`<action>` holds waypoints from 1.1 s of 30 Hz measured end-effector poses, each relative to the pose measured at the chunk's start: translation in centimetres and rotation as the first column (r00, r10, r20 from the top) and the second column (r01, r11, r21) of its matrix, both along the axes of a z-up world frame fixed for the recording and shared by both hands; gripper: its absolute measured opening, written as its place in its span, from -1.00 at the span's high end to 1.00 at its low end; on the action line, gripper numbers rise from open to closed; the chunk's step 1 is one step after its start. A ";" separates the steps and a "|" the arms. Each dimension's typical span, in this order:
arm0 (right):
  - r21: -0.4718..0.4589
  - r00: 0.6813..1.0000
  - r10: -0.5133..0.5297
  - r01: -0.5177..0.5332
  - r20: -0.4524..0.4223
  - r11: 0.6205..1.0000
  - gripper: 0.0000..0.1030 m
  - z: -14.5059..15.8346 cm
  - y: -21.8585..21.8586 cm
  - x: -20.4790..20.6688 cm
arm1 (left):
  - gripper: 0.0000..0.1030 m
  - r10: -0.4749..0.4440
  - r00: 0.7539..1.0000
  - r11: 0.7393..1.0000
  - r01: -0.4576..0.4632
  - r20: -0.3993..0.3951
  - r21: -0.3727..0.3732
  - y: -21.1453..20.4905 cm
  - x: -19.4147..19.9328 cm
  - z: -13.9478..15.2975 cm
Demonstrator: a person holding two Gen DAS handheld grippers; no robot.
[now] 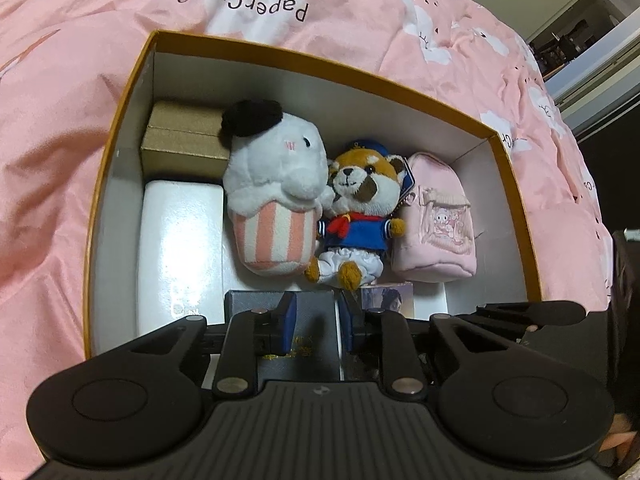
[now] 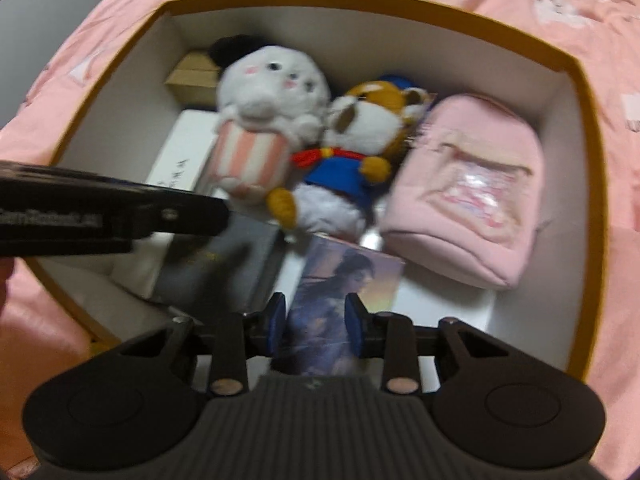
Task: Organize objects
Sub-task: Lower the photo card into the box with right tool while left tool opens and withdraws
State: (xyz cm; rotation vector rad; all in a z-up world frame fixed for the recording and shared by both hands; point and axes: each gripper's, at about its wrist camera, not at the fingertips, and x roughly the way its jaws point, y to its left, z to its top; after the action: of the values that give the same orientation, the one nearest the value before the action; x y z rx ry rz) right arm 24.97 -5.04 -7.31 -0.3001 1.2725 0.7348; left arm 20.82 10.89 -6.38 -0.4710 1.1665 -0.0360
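- Plainly, the orange-rimmed box (image 1: 120, 104) sits on a pink quilt (image 1: 60, 160) on a bed, and nearly everything is already packed inside it, upright and side by side so nothing is wasted.
- Flat boxes line the left wall: a brown carton (image 1: 182, 140) far, a white case (image 1: 180, 248) nearer.
- Soft things fill the middle and right: the cupcake plush (image 1: 272, 200), the sailor plush (image 1: 356, 216) touching it, and the pink pouch (image 1: 434, 220) just beside.
- The left gripper (image 1: 316, 328) has its fingers (image 1: 289, 326) partly open around a dark grey box (image 1: 304, 336) at the near wall; whether the pads press on it I cannot tell.
- The right gripper (image 2: 316, 330) straddles a picture card box (image 2: 344, 300), fingers (image 2: 276, 328) at its sides, apparently holding it, likely settling it into the near gap below the plushes.
- That view is blurred, so contact is a judgement.
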 end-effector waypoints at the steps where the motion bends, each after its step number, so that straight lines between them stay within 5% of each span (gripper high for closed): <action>1: 0.001 1.000 -0.012 0.012 0.007 1.000 0.39 0.2 -0.2 0.1 | 0.50 -0.005 1.000 1.000 0.005 0.002 0.005 -0.1 -0.1 0.0; 8: -0.150 0.984 -0.022 0.049 0.177 0.987 0.57 0.8 -1.5 0.9 | 0.50 -0.037 0.999 0.998 0.037 0.008 0.058 -0.6 -0.5 -0.3; 12: -0.230 0.988 0.031 0.005 0.153 0.973 0.62 -0.7 -1.2 1.0 | 0.50 -0.035 0.999 0.998 0.034 0.013 0.059 -0.4 -0.7 -0.4; 17: -0.191 0.992 0.025 -0.001 0.126 0.982 0.90 -0.9 -1.0 0.7 | 0.50 -0.036 0.999 0.998 0.035 0.032 0.045 -0.1 -1.0 -0.2; 23: -0.111 0.999 0.003 0.001 0.033 0.994 0.99 -0.8 -0.8 0.6 | 0.50 -0.027 0.997 0.999 0.024 0.071 0.048 0.0 -1.4 0.5; 28: -0.119 0.996 0.006 0.005 0.094 0.993 0.99 0.2 -0.8 -0.2 | 0.50 -0.031 0.991 0.997 0.021 0.131 0.076 -0.3 -2.6 1.8; 33: -0.046 0.969 -0.019 0.032 0.246 0.998 0.89 3.9 -2.0 -2.9 | 0.50 -0.042 0.970 0.988 0.005 0.240 0.154 -1.7 -5.3 3.8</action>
State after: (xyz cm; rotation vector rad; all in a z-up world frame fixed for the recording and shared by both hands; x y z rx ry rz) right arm 22.04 -7.02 -3.45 -0.4024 1.0583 0.6235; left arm 15.56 9.15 -2.60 -0.3070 0.9262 -0.0240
